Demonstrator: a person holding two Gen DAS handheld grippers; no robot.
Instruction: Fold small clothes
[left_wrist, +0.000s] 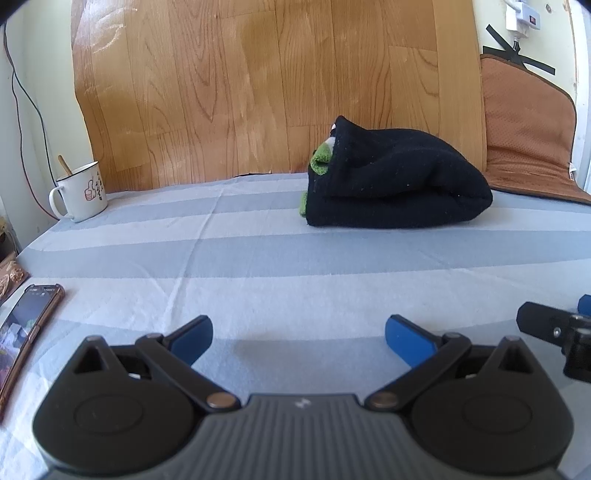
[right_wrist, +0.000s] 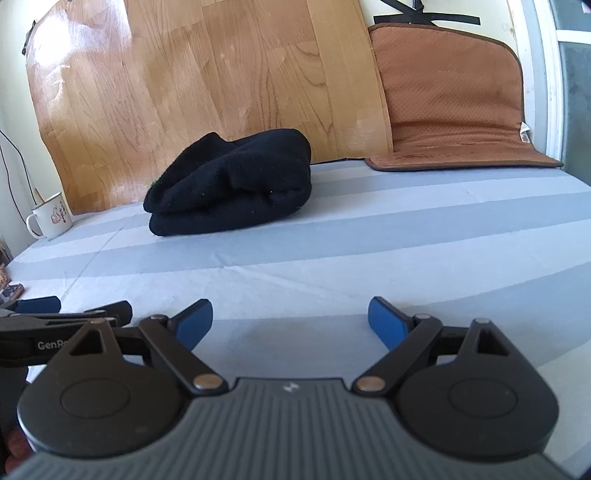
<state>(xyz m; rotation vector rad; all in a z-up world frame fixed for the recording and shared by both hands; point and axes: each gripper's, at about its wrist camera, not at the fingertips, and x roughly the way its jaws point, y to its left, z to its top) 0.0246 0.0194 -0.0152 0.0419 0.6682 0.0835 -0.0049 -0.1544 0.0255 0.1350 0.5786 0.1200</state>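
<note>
Left wrist view: the left gripper (left_wrist: 299, 339) sits low over the striped sheet (left_wrist: 258, 266), jaws wide apart, nothing between them. Well ahead and a little right lies the garment (left_wrist: 399, 184) — black, thick, fleecy, already doubled into a chunky bundle near the wood panel (left_wrist: 258, 92), with a green bit (left_wrist: 321, 158) poking out at its left end. A mug (left_wrist: 83, 192) stands far left, a phone (left_wrist: 26, 325) lies at the near left edge, a brown mat (left_wrist: 528, 140) leans at the right, and the tip of the right gripper (left_wrist: 554, 328) peeks in beside us. Right wrist view: the right gripper (right_wrist: 290, 321) also spread open and empty, resting near the sheet (right_wrist: 369, 251); the garment (right_wrist: 232, 184) is ahead and to the left, well apart from both tools. The folded layers show clearly as a stacked roll, top flap puffed up. It looks soft, light and springy — likely to bounce open unless pressed. I'd say the best hold is the loose upper edge at the left end, pinching both layers; the rounded right end offers little to bite.
</note>
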